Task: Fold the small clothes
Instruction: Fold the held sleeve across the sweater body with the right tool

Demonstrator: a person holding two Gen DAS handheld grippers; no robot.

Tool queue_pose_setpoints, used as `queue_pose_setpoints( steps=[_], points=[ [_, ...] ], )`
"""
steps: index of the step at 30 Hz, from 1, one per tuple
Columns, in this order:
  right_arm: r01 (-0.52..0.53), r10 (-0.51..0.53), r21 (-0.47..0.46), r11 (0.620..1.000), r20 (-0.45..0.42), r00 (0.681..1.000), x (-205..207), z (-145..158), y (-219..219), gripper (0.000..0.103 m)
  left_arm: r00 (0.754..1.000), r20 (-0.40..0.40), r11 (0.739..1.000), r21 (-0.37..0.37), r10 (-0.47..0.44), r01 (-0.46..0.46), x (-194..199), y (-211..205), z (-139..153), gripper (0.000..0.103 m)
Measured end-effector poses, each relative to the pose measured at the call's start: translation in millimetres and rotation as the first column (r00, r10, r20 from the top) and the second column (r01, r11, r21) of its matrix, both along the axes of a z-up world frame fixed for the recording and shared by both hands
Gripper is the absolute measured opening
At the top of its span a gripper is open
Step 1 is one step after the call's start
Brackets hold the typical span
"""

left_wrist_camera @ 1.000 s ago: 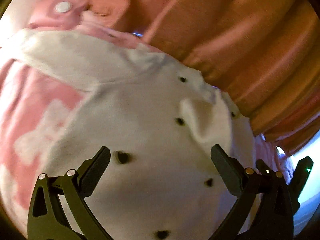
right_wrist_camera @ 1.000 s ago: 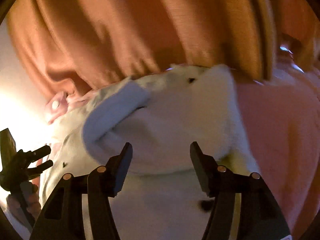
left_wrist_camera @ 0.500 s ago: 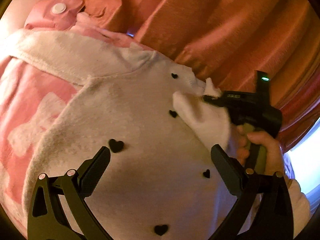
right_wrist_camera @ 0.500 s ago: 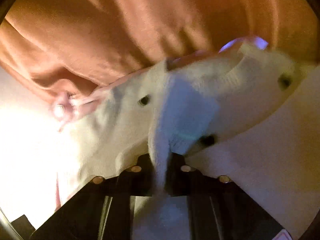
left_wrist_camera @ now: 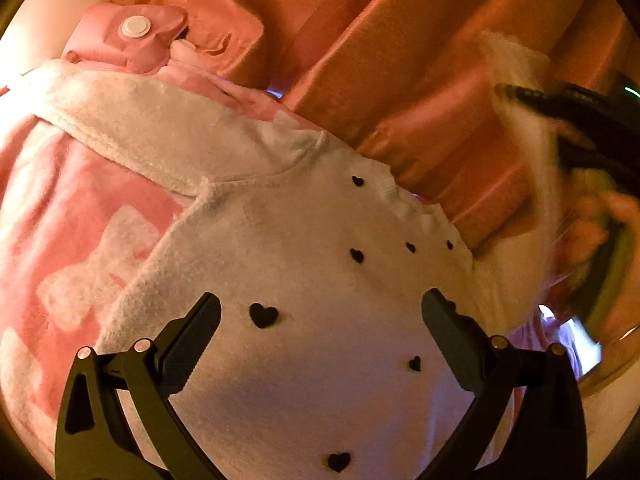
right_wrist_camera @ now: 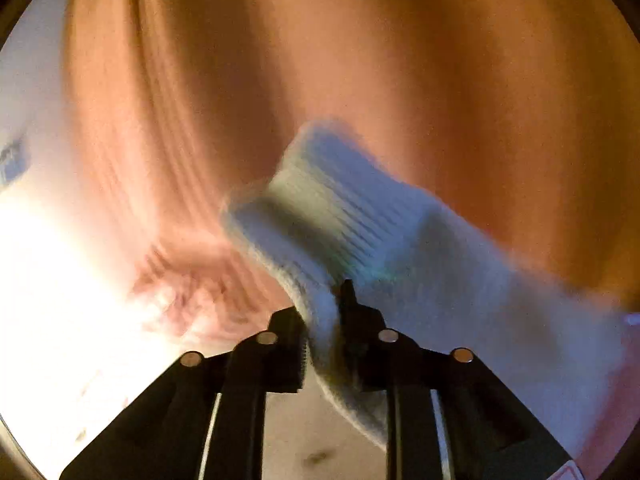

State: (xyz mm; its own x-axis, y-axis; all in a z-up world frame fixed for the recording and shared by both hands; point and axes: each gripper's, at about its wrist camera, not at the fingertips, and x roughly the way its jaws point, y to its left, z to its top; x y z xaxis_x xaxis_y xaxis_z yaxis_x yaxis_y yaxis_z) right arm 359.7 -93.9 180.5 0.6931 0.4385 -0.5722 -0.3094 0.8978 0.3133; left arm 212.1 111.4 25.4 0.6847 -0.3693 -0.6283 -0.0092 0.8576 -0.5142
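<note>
A small white sweater with black hearts (left_wrist_camera: 304, 280) lies spread under my left gripper (left_wrist_camera: 320, 316), which is open and hovers just above its body. My right gripper (right_wrist_camera: 324, 320) is shut on the sweater's sleeve (right_wrist_camera: 360, 236), near its ribbed cuff, and holds it lifted off the pile. In the left wrist view the right gripper (left_wrist_camera: 560, 104) shows blurred at the right edge with the sleeve (left_wrist_camera: 532, 184) stretched up from the sweater.
A pink and white garment (left_wrist_camera: 72, 232) with a snap button tab (left_wrist_camera: 136, 26) lies under and left of the sweater. Orange fabric (left_wrist_camera: 400, 60) fills the background of both views (right_wrist_camera: 360, 80).
My right gripper closed on the sleeve and has pulled it up and out to the right, away from the sweater's body. My left gripper has stayed open over the sweater.
</note>
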Motion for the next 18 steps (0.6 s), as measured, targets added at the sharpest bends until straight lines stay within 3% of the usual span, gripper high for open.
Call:
queue_pose_setpoints(
  steps=[2,3,5,7,8,10,11,13,15,18],
  points=[
    [-0.061,0.064,0.022,0.998,-0.138,0.988,12.1,-47.6,21.4,0.019,1.000,-0.014,1.000,-0.002,0.013,-0.013,3.5,5.7,-4.1,0.098],
    [-0.034,0.038,0.026,0.999,-0.172,0.984,10.3,-65.3,18.3,0.020,1.000,-0.024,1.000,0.000,0.019,-0.019,5.6,9.2,-6.3,0.098],
    [0.036,-0.024,0.071,0.997,-0.169,0.985,-7.8,-80.1,-14.7,0.024,0.998,-0.046,0.999,-0.011,0.035,-0.036,10.9,16.9,-11.5,0.098],
    [0.108,-0.092,0.087,0.990,-0.173,0.981,-26.8,-85.5,-51.9,0.038,0.996,-0.075,0.997,-0.052,0.048,-0.052,17.4,24.2,-17.0,0.098],
    [0.156,-0.141,0.079,0.985,-0.171,0.975,-44.4,-88.2,-76.6,0.040,0.994,-0.091,0.994,-0.086,0.054,-0.062,22.4,27.6,-19.6,0.098],
    [0.235,-0.230,0.017,0.972,-0.155,0.961,-71.3,-92.6,-120.0,0.044,0.993,-0.102,0.989,-0.124,0.062,-0.075,31.1,30.3,-21.5,0.098],
    [0.287,-0.290,-0.040,0.957,-0.142,0.946,-89.7,-95.6,-140.9,0.051,0.992,-0.109,0.987,-0.135,0.068,-0.083,38.2,29.1,-21.7,0.098],
    [0.378,-0.394,-0.126,0.917,-0.138,0.909,-112.5,-103.3,-174.8,0.058,0.991,-0.112,0.988,-0.131,0.072,-0.086,48.2,24.4,-23.4,0.098],
    [0.429,-0.452,-0.160,0.889,-0.148,0.880,-109.0,-117.5,-196.7,0.060,0.990,-0.122,0.993,-0.090,0.067,-0.078,61.0,9.5,-22.7,0.098],
    [0.440,-0.450,-0.096,0.893,-0.212,0.867,-114.3,-132.4,-223.6,0.060,0.990,-0.136,0.996,-0.076,0.024,-0.035,67.4,-11.4,-17.6,0.098]
  ],
)
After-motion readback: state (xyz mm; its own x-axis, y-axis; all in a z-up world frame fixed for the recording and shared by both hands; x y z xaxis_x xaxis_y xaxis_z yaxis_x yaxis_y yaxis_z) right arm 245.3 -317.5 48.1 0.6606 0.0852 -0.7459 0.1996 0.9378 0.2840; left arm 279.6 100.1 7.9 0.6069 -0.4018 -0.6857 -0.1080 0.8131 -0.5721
